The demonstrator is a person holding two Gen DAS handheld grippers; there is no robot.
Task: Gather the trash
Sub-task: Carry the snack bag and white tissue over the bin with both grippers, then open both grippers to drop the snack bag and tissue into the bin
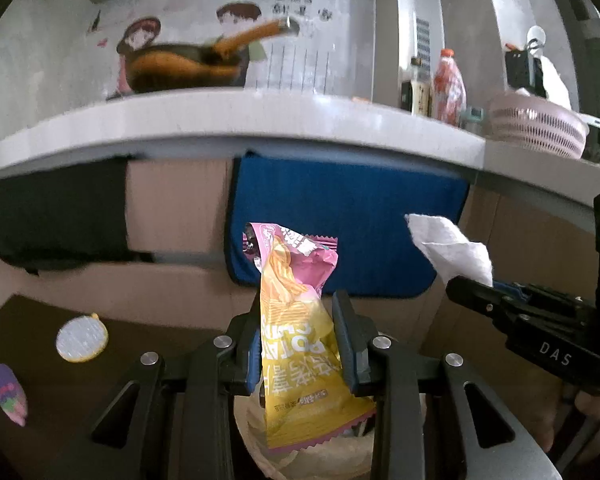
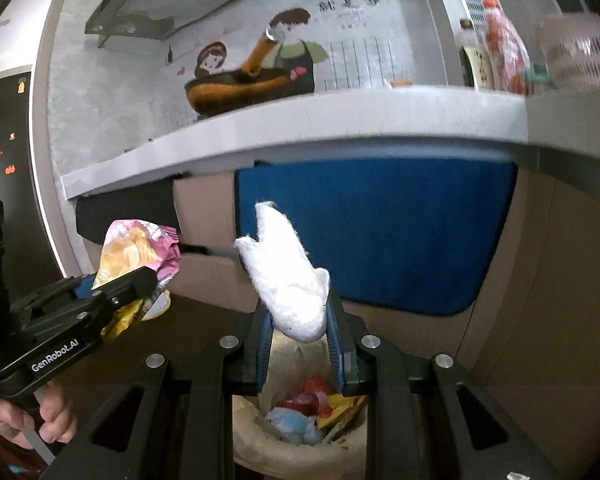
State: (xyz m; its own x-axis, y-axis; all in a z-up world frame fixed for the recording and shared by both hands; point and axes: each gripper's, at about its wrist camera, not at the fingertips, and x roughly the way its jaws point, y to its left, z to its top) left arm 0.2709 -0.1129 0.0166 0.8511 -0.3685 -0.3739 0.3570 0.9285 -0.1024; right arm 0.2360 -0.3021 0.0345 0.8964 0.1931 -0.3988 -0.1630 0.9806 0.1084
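Note:
My left gripper (image 1: 298, 312) is shut on a yellow and pink chip bag (image 1: 296, 320), held above a lined trash bin (image 1: 320, 456) seen below the fingers. My right gripper (image 2: 298, 312) is shut on a crumpled white tissue (image 2: 288, 280), held over the same trash bin (image 2: 260, 440), which holds several colourful wrappers (image 2: 312, 404). The right gripper also shows at the right of the left wrist view (image 1: 476, 288) with the tissue (image 1: 448, 248). The left gripper shows at the left of the right wrist view (image 2: 112, 292) with the chip bag (image 2: 136, 252).
A dark table (image 1: 60, 380) at lower left carries a round yellow-rimmed pad (image 1: 82, 338) and a purple item (image 1: 6, 394). A white countertop (image 1: 240, 116) spans above, with a pan (image 1: 188, 64), bottles (image 1: 448, 84) and a pink colander (image 1: 540, 124). A blue cloth (image 1: 348, 216) hangs on cardboard below.

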